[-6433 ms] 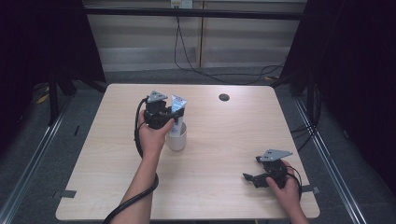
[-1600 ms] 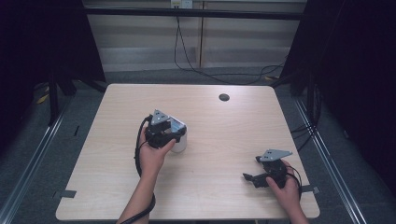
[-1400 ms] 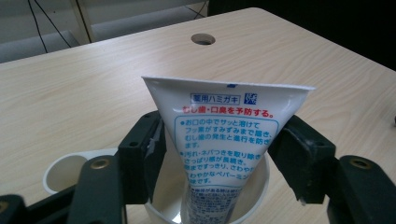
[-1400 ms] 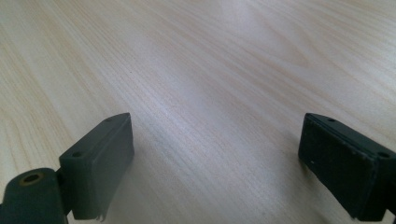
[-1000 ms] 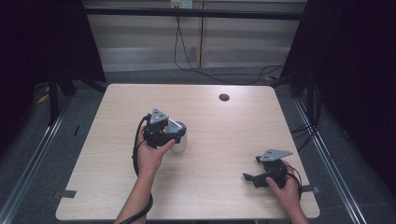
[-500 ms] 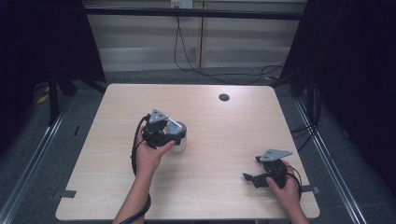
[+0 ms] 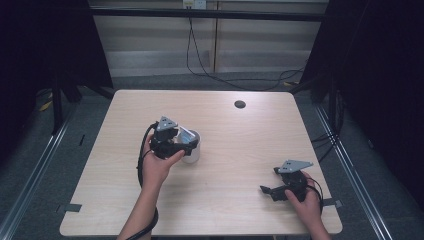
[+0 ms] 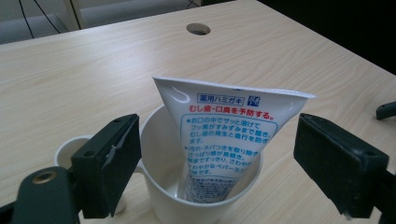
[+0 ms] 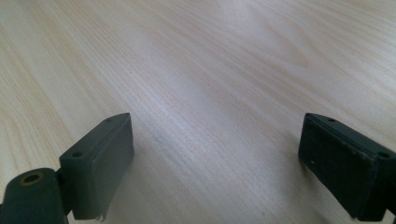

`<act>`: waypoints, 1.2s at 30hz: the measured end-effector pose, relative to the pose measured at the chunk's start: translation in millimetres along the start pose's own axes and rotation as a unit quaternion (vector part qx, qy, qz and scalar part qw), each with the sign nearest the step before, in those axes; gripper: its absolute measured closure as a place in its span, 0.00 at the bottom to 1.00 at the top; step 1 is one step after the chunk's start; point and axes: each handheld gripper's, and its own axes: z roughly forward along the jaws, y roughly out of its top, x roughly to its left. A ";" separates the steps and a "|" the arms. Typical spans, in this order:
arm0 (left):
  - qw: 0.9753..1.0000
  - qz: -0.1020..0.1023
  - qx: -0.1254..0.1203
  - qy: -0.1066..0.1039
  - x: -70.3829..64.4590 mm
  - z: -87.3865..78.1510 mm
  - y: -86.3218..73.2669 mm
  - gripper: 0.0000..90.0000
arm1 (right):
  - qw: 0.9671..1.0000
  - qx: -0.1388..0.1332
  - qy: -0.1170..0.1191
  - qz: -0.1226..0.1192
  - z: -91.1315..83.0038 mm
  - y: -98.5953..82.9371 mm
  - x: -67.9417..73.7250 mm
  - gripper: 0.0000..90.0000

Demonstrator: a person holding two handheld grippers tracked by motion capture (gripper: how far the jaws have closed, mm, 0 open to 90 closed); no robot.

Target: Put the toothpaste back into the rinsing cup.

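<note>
- Since the earlier frames the left claw (image 7: 186, 145) has dropped from above the white cup (image 7: 191, 148) to rim level. The toothpaste tube (image 8: 223, 135) now stands in the cup, crimped end up, leaning on the rim.
- Left claw released: jaws spread wide either side of the tube, touching neither it nor the cup.
- Cup sits left of centre on the worktop (image 7: 240, 150).
- Step in hand looks like letting go. Do it well: back straight out along the jaw line, no sideways drift, or a pad clips the tube and tips the cup.
- Right claw (image 7: 272, 190) released too, parked low over bare worktop near the right corner, well clear.
- Cable hole (image 7: 240, 104) at the far edge, nothing in the way.
</note>
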 end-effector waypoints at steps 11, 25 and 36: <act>1.000 -0.004 -0.001 -0.022 1.2 -8.9 -4.2 0.13 | 1.000 0.000 0.000 0.000 0.0 0.0 0.1 0.11; 1.000 0.003 0.008 -0.029 11.9 -24.8 -14.7 0.12 | 1.000 0.000 0.000 0.000 0.0 0.0 0.0 0.11; 0.999 0.000 0.014 -0.034 18.2 -35.5 -25.0 0.13 | 1.000 0.000 0.000 0.000 0.0 0.0 0.0 0.11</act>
